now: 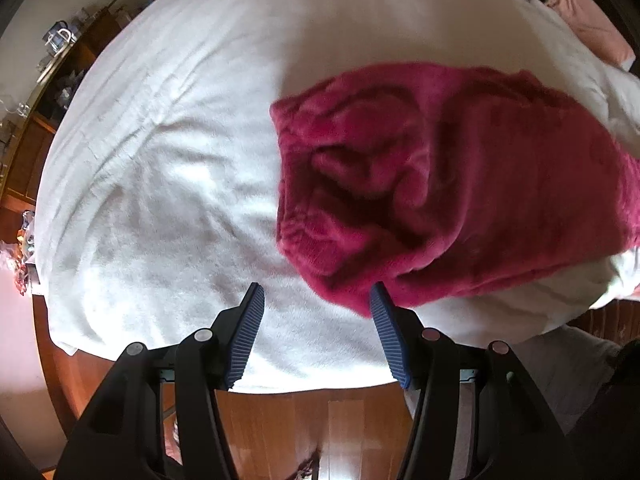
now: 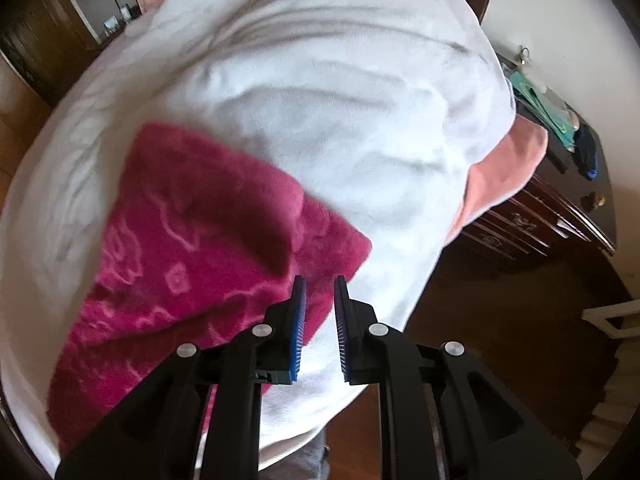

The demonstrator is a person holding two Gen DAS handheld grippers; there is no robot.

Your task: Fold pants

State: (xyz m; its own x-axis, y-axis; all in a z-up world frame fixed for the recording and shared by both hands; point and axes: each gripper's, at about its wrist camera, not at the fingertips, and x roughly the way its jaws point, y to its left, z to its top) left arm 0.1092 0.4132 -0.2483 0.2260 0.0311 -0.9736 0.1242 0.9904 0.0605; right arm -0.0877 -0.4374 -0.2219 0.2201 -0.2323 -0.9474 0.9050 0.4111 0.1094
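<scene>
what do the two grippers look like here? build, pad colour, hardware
Both match: the left gripper and right gripper have matte black linkage arms with round silver pivot pins and flat blue ribbed pads on the inner finger faces. No cables, markings or sleeves show in either wrist view.

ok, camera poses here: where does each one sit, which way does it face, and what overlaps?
Left wrist: on the left gripper, aimed steeply down at the white blanket; its open blue pads frame bare blanket beside the magenta pants.
Right wrist: on the right gripper, also aimed steeply down, jaws slightly apart over the pants edge; dark dresser at right.
Shared: pants, blanket, pink pillow.
</scene>
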